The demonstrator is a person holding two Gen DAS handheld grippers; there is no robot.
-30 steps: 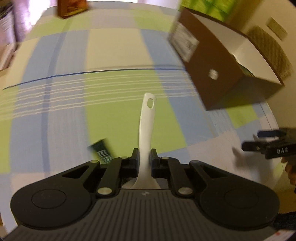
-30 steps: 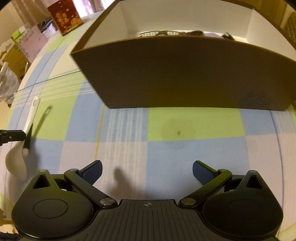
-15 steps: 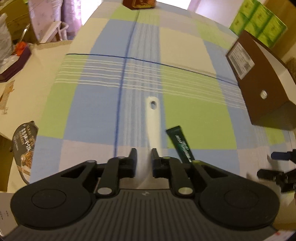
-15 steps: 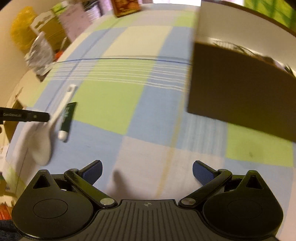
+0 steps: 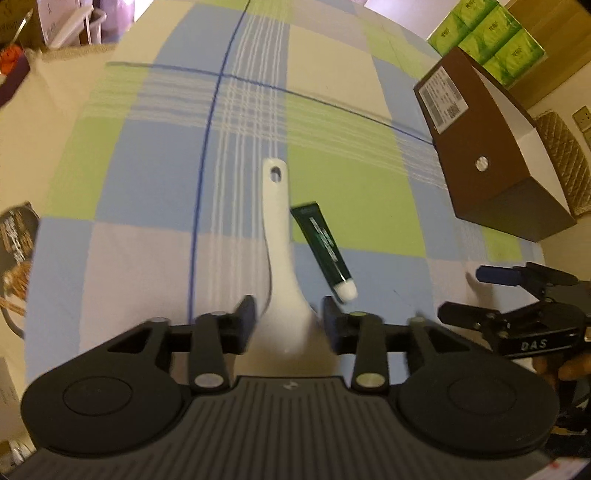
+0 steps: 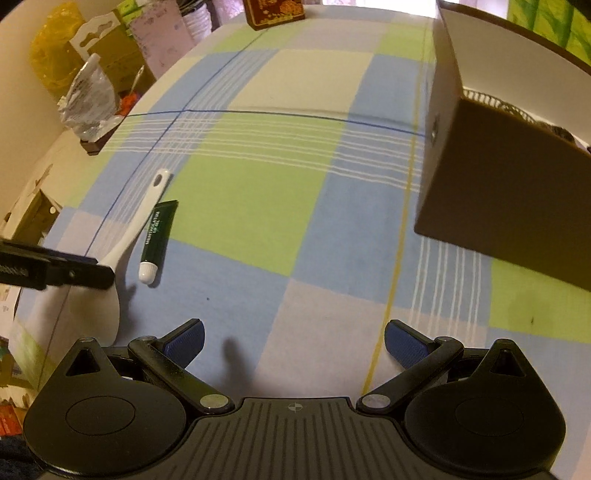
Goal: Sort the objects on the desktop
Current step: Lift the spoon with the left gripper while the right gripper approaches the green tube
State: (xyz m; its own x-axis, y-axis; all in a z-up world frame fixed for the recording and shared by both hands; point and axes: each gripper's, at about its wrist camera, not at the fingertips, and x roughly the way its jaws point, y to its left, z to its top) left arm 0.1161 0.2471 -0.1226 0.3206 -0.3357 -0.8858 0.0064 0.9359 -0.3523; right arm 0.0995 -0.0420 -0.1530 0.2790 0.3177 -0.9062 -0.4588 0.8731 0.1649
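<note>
A white rice scoop (image 5: 277, 254) lies on the checked tablecloth, handle pointing away, also seen in the right wrist view (image 6: 127, 236). My left gripper (image 5: 288, 317) hovers over its broad end, jaws opening, the pads standing off both sides of the scoop. A dark green tube (image 5: 323, 247) with a white cap lies just right of the scoop, the same tube (image 6: 157, 236) showing at the left of the right wrist view. My right gripper (image 6: 293, 341) is open over bare cloth with nothing between its fingers.
A brown box (image 5: 491, 155) with white inside stands at the right, close to the right gripper (image 6: 498, 192). A red tin (image 6: 275, 13) sits at the far edge. Packets and clutter (image 6: 88, 99) line the left side off the table; green tissue packs (image 5: 487, 37) sit behind the box.
The left gripper carried the white scoop leftward beside the green tube, set it on the cloth and spread its jaws off it. The right gripper swung left, away from the brown box.
</note>
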